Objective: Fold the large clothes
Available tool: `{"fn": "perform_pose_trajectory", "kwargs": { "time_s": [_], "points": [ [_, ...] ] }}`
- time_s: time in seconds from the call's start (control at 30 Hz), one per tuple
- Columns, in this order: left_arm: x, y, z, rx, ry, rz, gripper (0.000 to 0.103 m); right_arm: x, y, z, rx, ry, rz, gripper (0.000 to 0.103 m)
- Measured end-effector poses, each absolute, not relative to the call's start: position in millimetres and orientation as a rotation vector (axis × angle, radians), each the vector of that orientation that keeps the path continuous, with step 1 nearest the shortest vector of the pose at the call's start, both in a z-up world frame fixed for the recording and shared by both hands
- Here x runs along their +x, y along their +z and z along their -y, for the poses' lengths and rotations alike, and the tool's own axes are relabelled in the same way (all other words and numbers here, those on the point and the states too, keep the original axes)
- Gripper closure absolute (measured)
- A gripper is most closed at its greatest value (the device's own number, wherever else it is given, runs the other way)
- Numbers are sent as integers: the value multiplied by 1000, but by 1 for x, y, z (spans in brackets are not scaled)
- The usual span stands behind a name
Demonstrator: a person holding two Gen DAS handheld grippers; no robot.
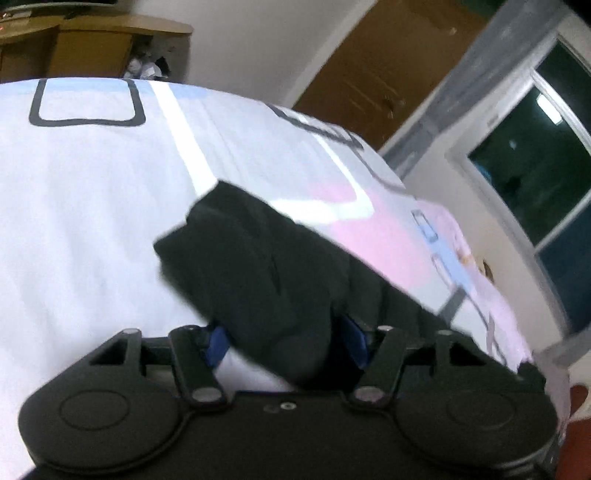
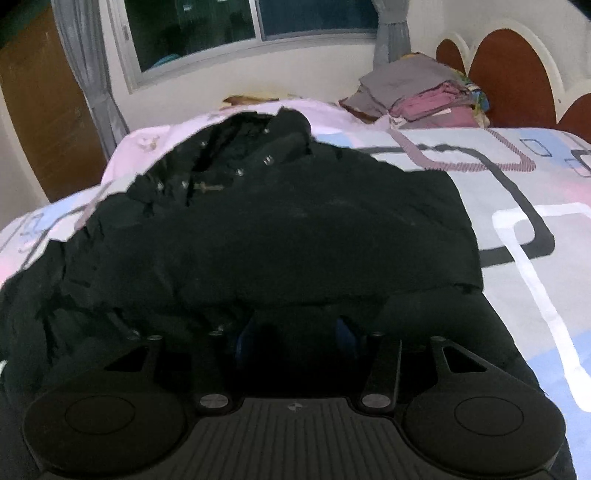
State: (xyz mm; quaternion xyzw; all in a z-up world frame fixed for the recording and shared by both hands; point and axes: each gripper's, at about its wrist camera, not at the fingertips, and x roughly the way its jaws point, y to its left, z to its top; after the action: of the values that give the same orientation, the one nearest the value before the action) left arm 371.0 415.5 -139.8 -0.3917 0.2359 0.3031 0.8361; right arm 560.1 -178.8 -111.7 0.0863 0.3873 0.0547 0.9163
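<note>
A large black garment with metal buttons (image 2: 280, 229) lies spread on a bed with a patterned pastel sheet (image 2: 535, 192). In the left wrist view a black fold of it (image 1: 258, 280) runs back between my left gripper's (image 1: 284, 343) blue fingers (image 1: 218, 345), which are closed on the cloth. In the right wrist view the garment's near edge drapes over my right gripper (image 2: 295, 339), hiding its fingertips; the blue fingers (image 2: 345, 336) sit close together with black cloth between them.
A stack of folded grey and pink clothes (image 2: 417, 96) sits at the bed's far end by a red and white headboard (image 2: 513, 81). A window (image 2: 207, 29) with grey curtains and a wooden door (image 1: 388, 74) stand behind. A wooden desk (image 1: 92, 48) stands beyond the bed.
</note>
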Motion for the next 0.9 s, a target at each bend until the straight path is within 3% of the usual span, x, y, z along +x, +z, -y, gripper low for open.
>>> {"fn": "perform_pose_trajectory", "kwargs": {
  "time_s": [0.1,0.33,0.47,0.73,0.9],
  "points": [
    [388,-133,-417,-815,587,-483,91,562,-105,180,180,103,-786,54],
    [459,-66,-338,-609,340,-369,95,562,-87,197,211,73,-729,54],
    [511,-38,-235,-461,128,-401,95,569,-82,210,245,54,-709,54],
    [565,-57,-38,-276,-162,-544,96,591,-88,235,358,62,-712,54],
    [588,-87,42,-185,-265,-661,96,594,-89,270,413,51,-699,54]
  ]
}}
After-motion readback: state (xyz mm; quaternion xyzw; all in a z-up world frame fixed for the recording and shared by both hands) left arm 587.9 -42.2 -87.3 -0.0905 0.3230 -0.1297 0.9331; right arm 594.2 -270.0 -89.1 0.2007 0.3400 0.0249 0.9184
